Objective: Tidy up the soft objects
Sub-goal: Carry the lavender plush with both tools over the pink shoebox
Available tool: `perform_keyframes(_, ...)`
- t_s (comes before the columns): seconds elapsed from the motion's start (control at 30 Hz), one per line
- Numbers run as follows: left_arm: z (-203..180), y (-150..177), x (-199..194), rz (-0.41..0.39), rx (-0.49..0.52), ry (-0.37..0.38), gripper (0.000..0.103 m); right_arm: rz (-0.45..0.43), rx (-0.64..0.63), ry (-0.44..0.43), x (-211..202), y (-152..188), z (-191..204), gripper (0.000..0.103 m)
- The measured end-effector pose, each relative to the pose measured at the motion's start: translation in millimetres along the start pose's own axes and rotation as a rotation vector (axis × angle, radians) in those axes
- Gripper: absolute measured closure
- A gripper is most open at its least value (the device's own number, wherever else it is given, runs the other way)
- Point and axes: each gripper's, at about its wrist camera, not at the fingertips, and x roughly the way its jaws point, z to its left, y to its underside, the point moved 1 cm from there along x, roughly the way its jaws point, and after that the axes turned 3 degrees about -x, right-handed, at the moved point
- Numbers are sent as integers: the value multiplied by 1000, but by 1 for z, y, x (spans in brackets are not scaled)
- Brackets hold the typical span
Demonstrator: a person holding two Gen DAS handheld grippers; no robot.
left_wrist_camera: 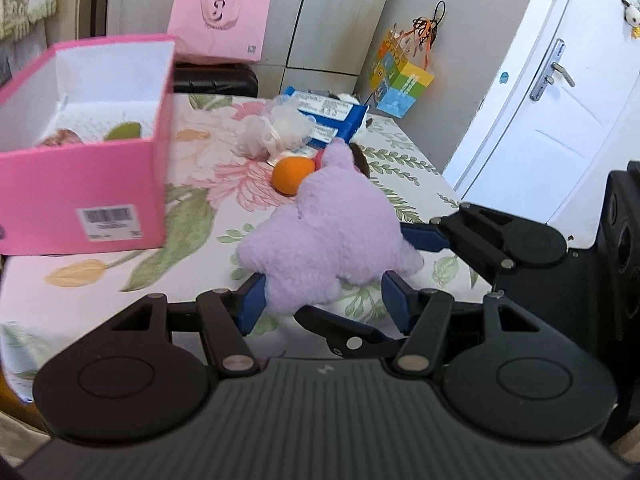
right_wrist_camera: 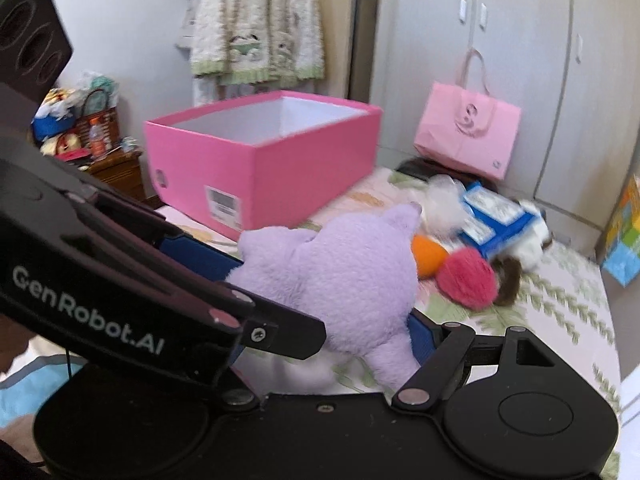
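Note:
A lilac plush toy (left_wrist_camera: 332,232) (right_wrist_camera: 348,280) hangs just above the floral bed sheet (left_wrist_camera: 192,216), held from two sides. My left gripper (left_wrist_camera: 324,292) is shut on its near end, blue pads pressing its lower lobes. My right gripper (right_wrist_camera: 328,344) is shut on it too; one blue pad (right_wrist_camera: 420,336) presses the toy, the other finger is mostly hidden behind the left tool's black housing (right_wrist_camera: 100,300). An open pink box (left_wrist_camera: 80,184) (right_wrist_camera: 280,168) stands to the left with a few soft items inside. An orange ball (left_wrist_camera: 290,176), a pink fuzzy ball (right_wrist_camera: 466,280) and a white puff (left_wrist_camera: 272,132) lie beyond.
Blue tissue packs (left_wrist_camera: 328,110) and a brown-and-white plush (right_wrist_camera: 516,276) lie at the bed's far side. A pink paper bag (left_wrist_camera: 218,24) stands behind on a dark case. A colourful bag (left_wrist_camera: 400,80) and a white door (left_wrist_camera: 560,100) are on the right, a cluttered nightstand (right_wrist_camera: 116,168) on the left.

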Motion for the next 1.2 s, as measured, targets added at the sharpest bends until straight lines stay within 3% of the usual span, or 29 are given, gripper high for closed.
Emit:
perform_keyframes(0.27,10,4,-53,25,22,-70,43,-39,-150,-32,-23,-24,51,19)
perform_keyframes(0.6,29,-13,-88,51,24,-159,43,-70,-212,-98,-21,-56,79,19)
perform_keyframes(0.73,38,-33,-92,74,31,-178,43,-78,-217,-106,-15,-71,81,19)
perform_keyframes(0.93,59,-69,-91,46,20,-171,42,-104,-197,-112,3,-105,69,19)
perform_keyframes(1.2,105,-130,-60,28,4,-163,42,-129,-169,-110,60,-154,43,18)
